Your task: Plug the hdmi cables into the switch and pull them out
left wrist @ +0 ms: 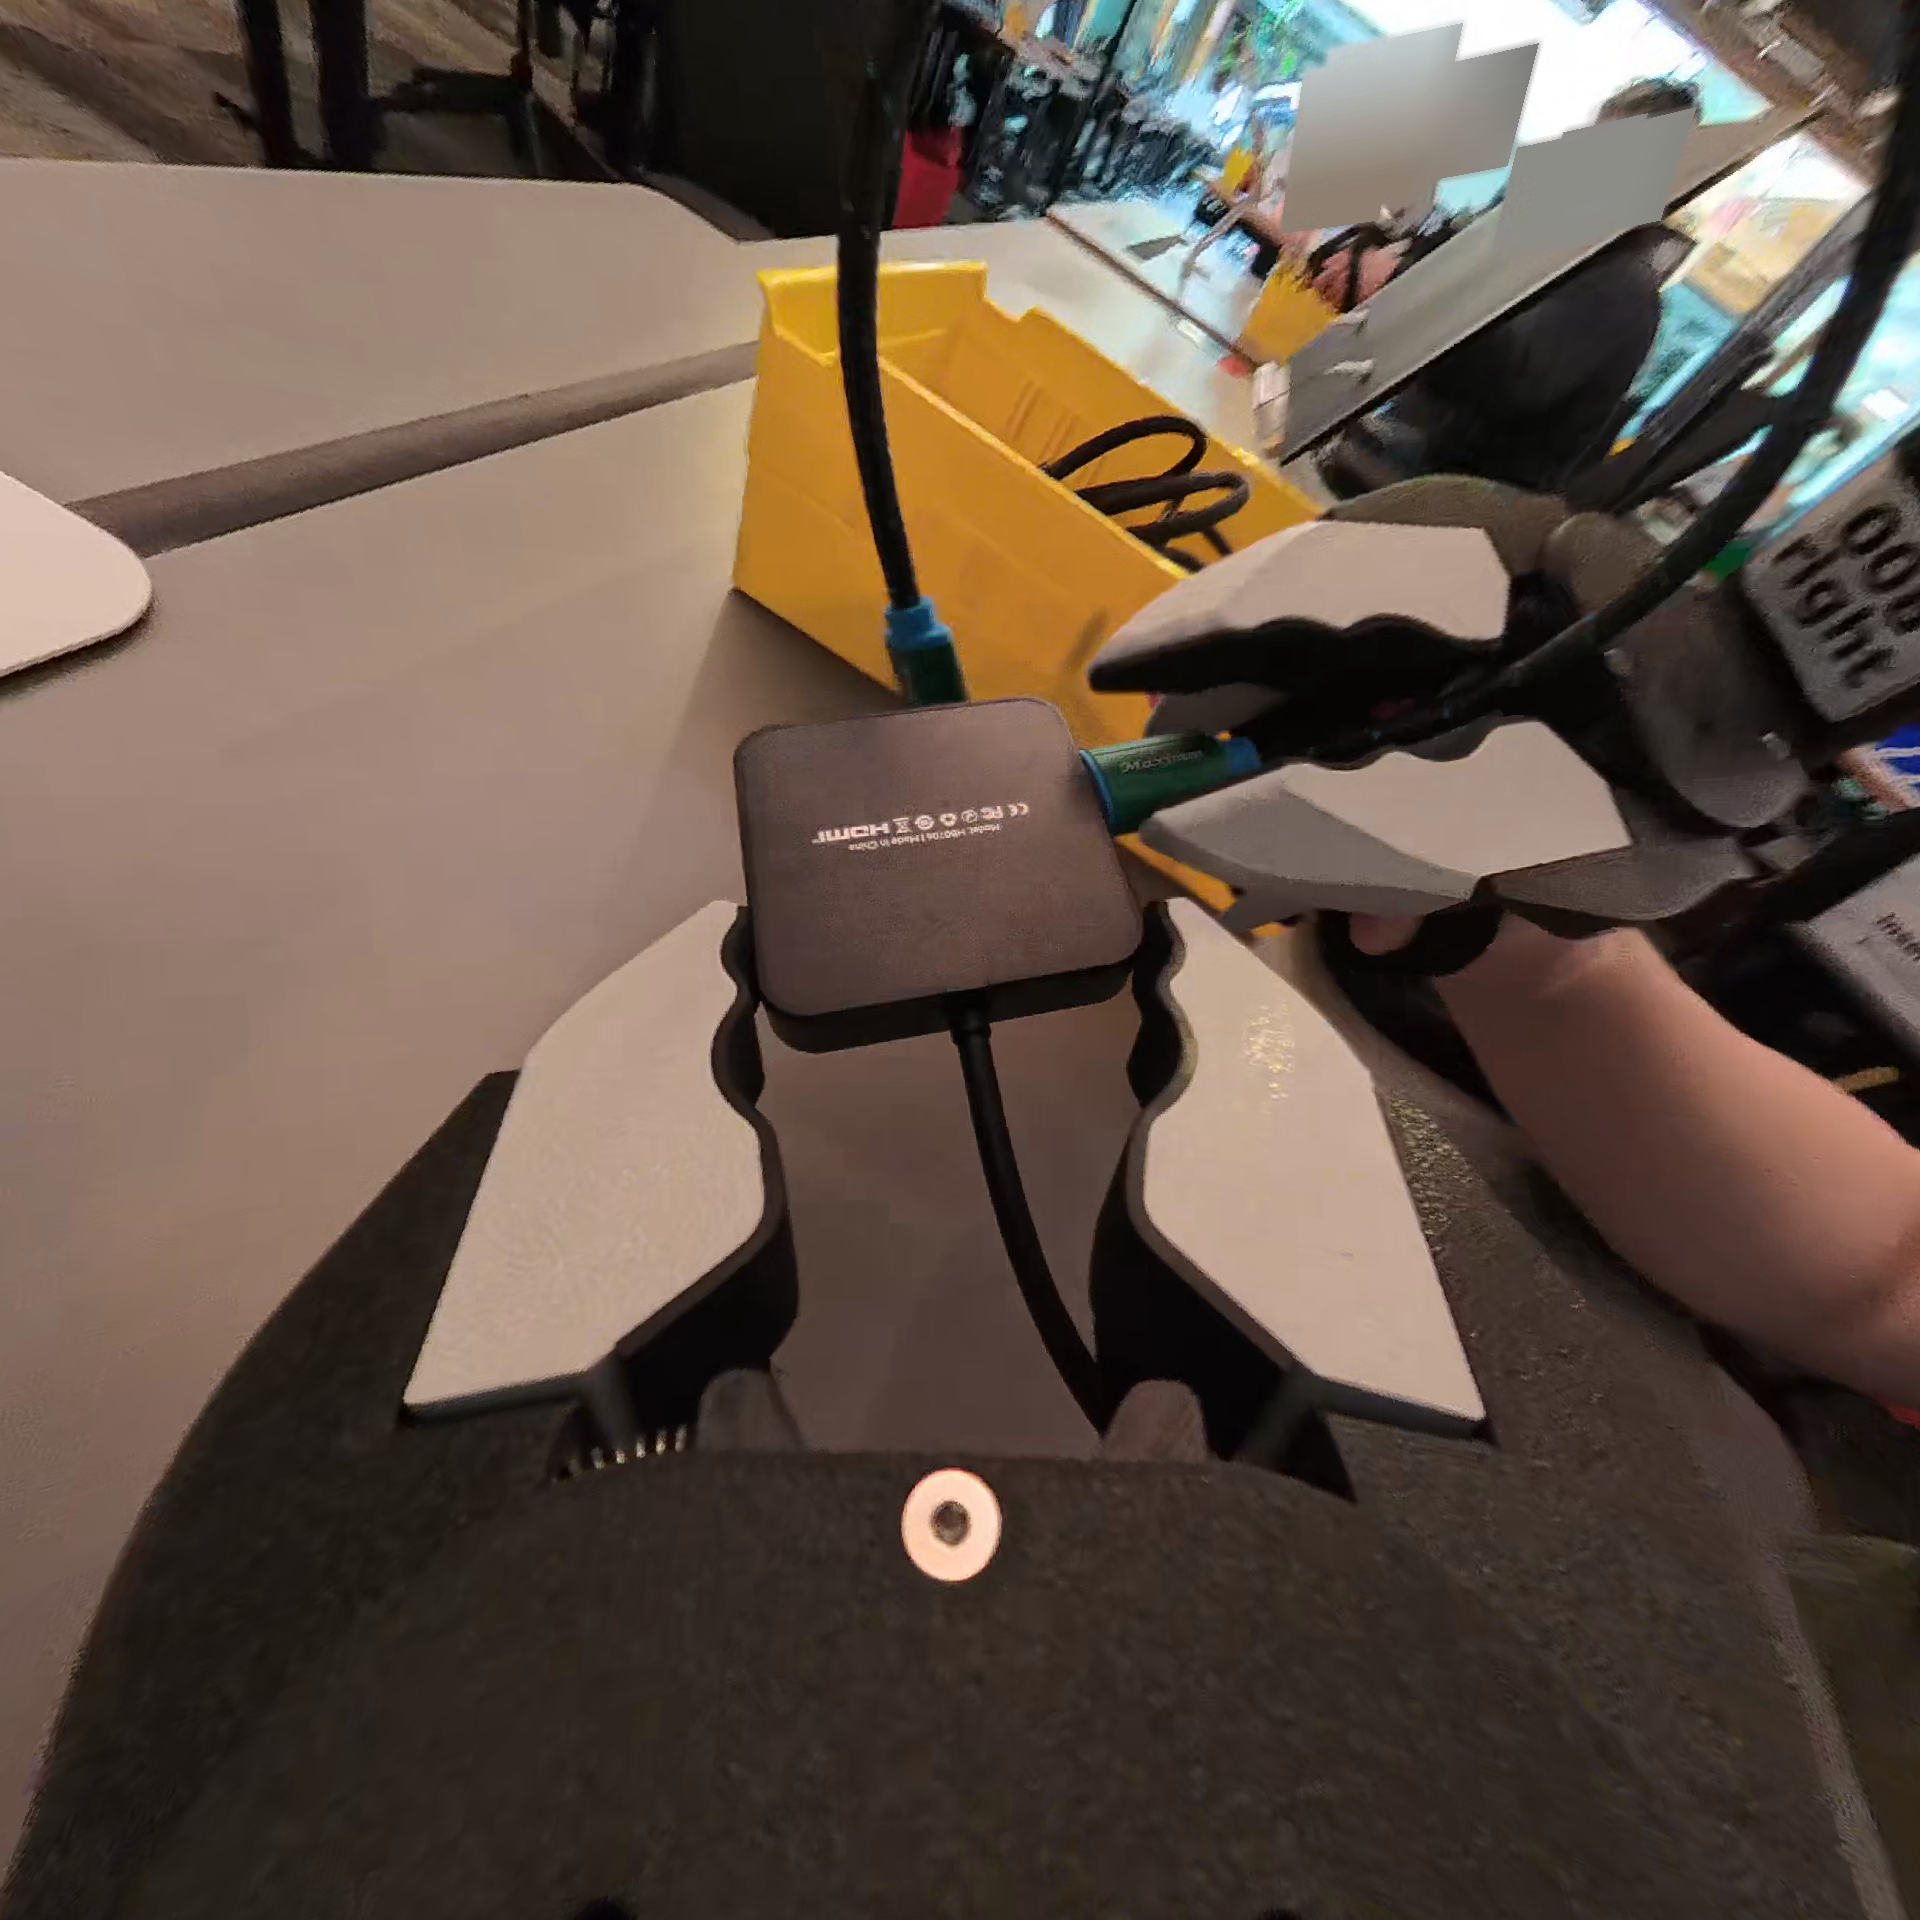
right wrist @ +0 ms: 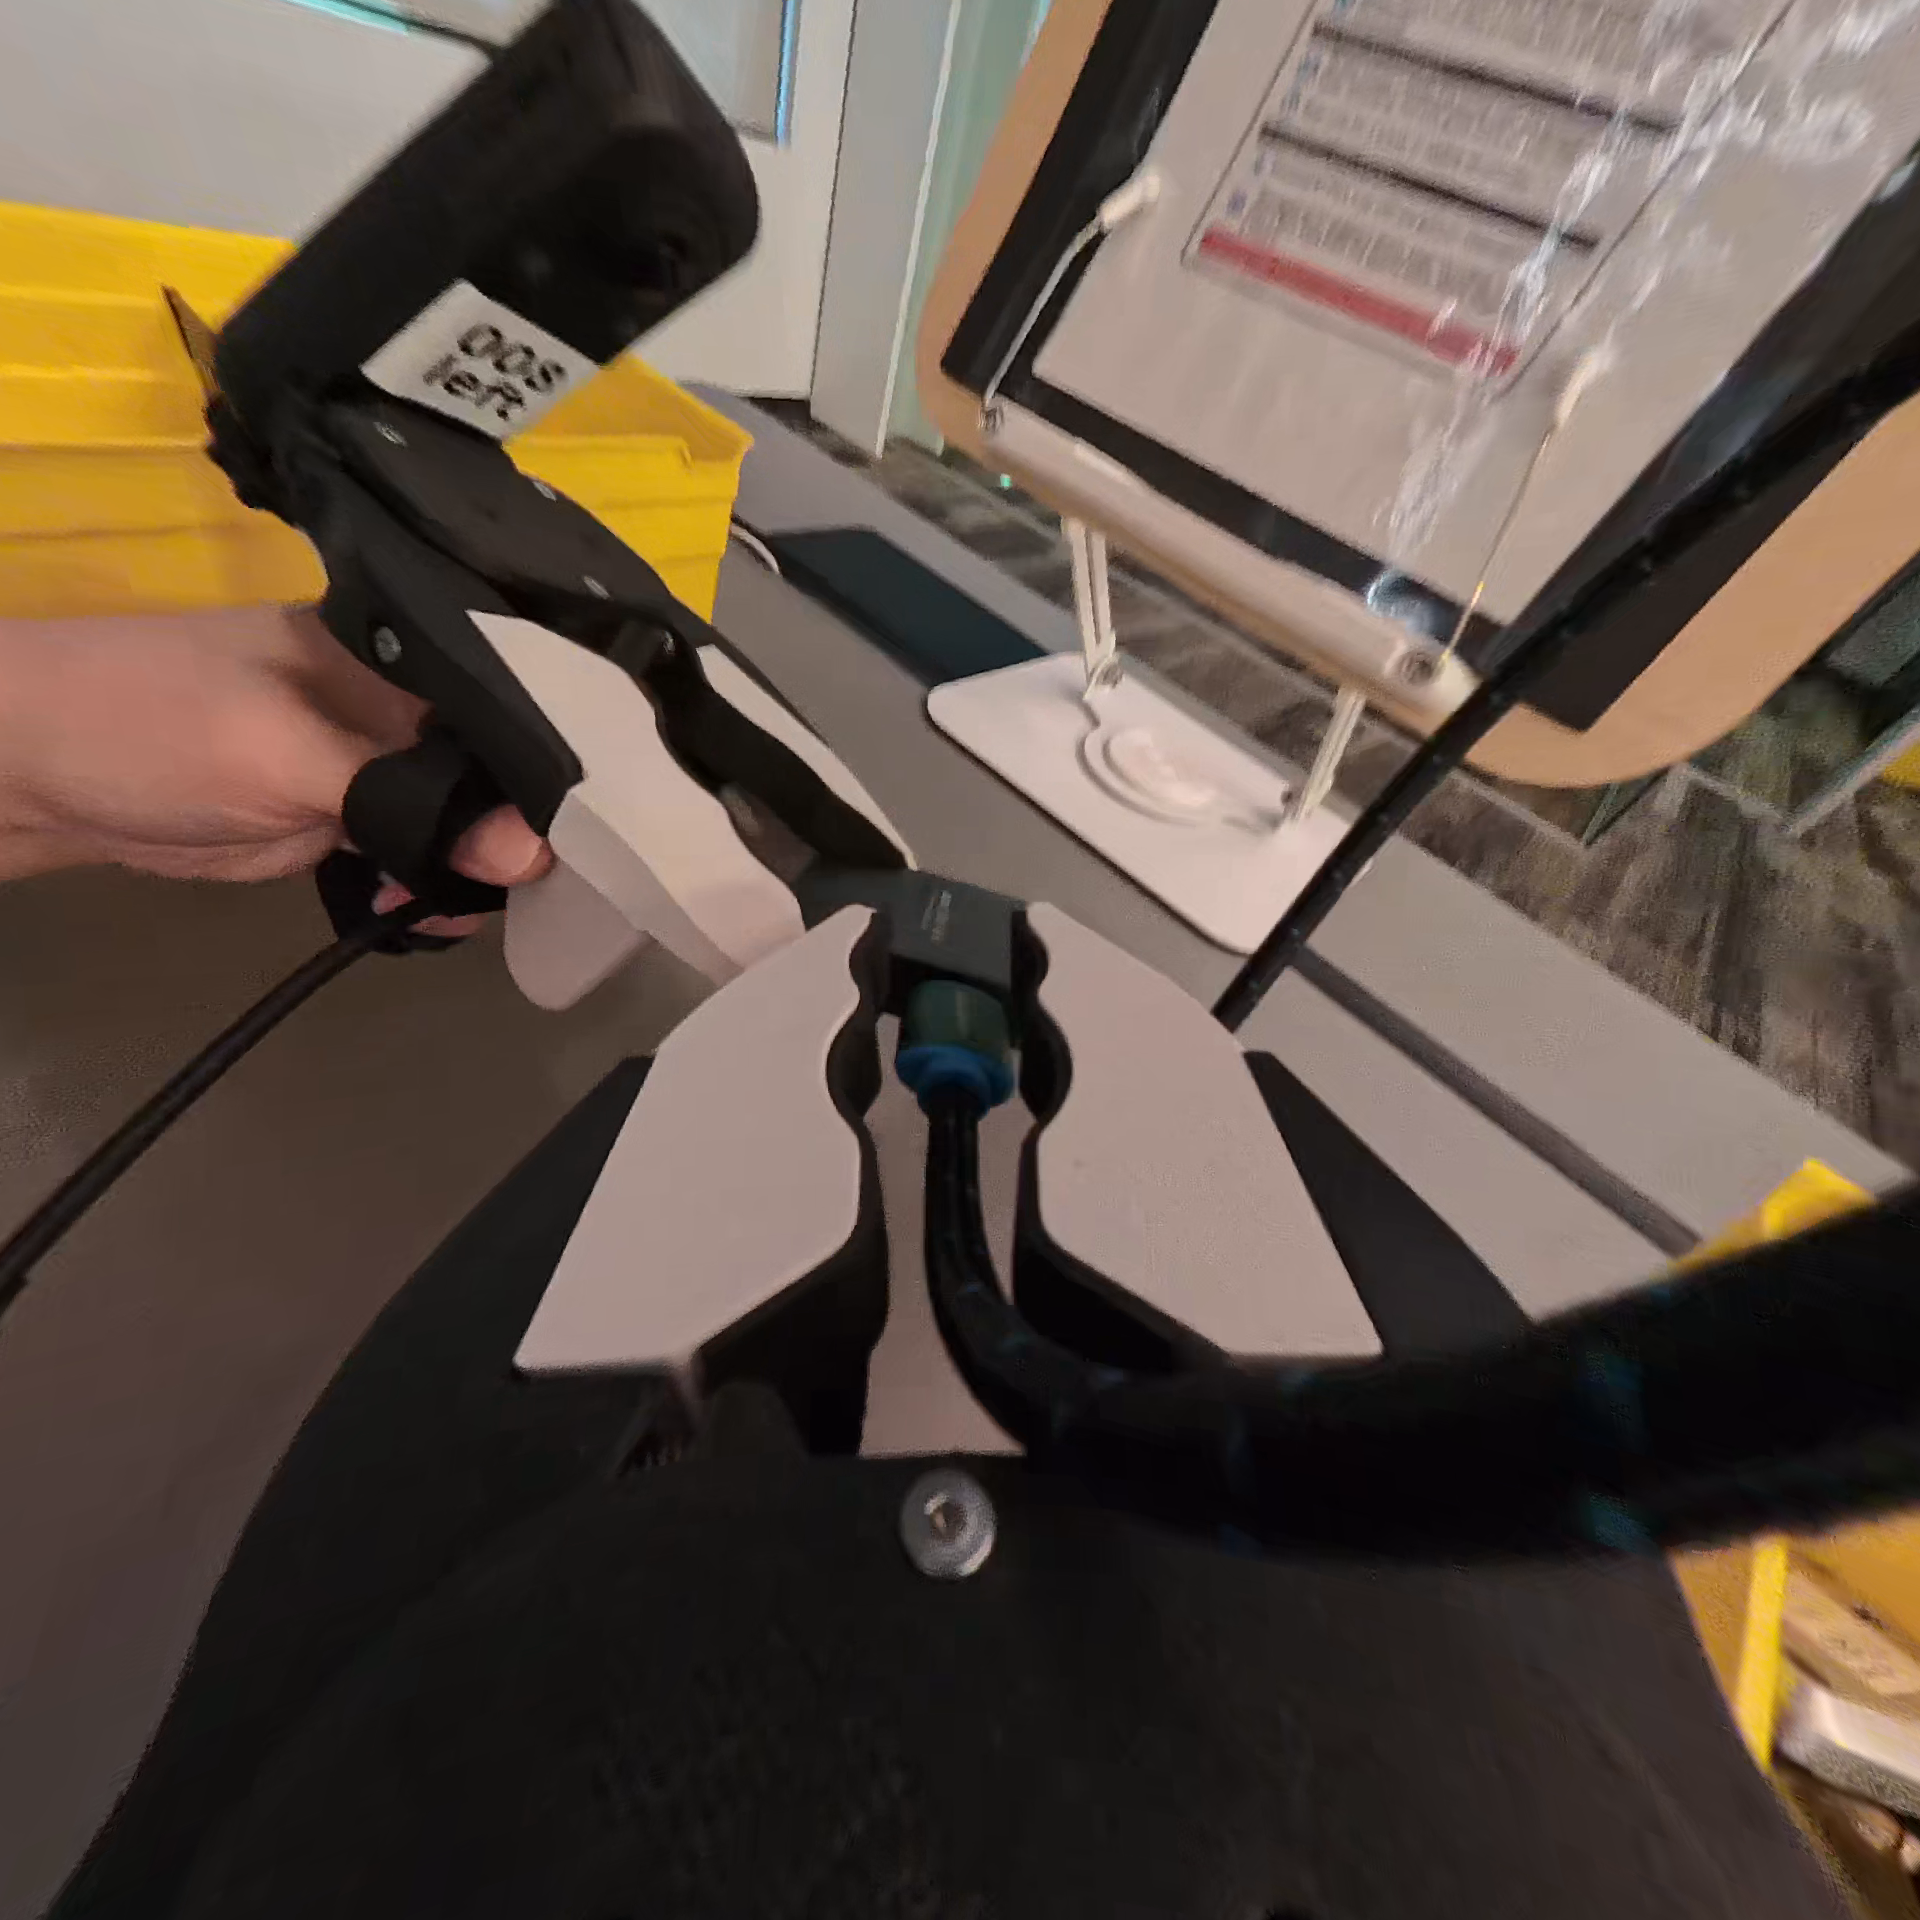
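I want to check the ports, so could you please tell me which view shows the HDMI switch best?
The left wrist view: the HDMI switch shows its whole flat face between the left gripper fingers. The right wrist view shows only a thin edge of it, behind the green plug.

Yellow bin (left wrist: 935,540) on grey table (left wrist: 364,727); framed screen (right wrist: 1403,312) on white stand (right wrist: 1143,790).

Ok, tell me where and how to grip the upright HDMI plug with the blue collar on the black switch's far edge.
Grip the green plug body just above the square black switch, not the blue collar or braided cable. Come from above, jaws across its flat sides: it stands upright, and the yellow plastic bin crowds it behind.
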A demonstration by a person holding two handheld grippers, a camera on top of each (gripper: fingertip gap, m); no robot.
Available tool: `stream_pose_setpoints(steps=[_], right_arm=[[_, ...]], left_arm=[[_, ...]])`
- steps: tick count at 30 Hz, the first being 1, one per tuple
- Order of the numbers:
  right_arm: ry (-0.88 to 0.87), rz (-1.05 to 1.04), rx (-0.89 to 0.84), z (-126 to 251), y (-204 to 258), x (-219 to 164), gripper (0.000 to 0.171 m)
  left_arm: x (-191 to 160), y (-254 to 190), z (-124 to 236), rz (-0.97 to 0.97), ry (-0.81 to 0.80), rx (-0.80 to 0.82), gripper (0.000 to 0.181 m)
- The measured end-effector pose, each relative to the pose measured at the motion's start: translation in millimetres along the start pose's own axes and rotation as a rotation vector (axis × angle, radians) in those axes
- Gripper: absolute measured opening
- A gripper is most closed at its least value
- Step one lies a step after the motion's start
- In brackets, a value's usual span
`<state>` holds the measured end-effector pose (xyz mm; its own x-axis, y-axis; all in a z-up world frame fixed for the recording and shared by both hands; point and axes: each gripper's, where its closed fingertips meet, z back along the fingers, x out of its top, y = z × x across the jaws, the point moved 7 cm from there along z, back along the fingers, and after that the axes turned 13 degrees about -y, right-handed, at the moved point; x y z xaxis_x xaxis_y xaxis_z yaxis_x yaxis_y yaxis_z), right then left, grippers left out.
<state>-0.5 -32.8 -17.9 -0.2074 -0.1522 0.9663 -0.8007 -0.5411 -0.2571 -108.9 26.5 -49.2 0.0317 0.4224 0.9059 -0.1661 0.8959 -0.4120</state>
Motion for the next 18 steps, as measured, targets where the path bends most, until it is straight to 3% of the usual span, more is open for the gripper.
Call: stream_pose_setpoints(steps=[9,18], right_arm=[[0.081,-0.106,-0.07,-1.5,-8.4,-11.6,0.031],[-0.033,-0.025,-0.086,-0.8,-7.5,-9.7,0.031]], left_arm=[[4.5,10.1,7.0,-0.175,-0.066,0.164,0.069],[13.4,1.4,10.8,-0.346,-0.124,0.22,0.069]])
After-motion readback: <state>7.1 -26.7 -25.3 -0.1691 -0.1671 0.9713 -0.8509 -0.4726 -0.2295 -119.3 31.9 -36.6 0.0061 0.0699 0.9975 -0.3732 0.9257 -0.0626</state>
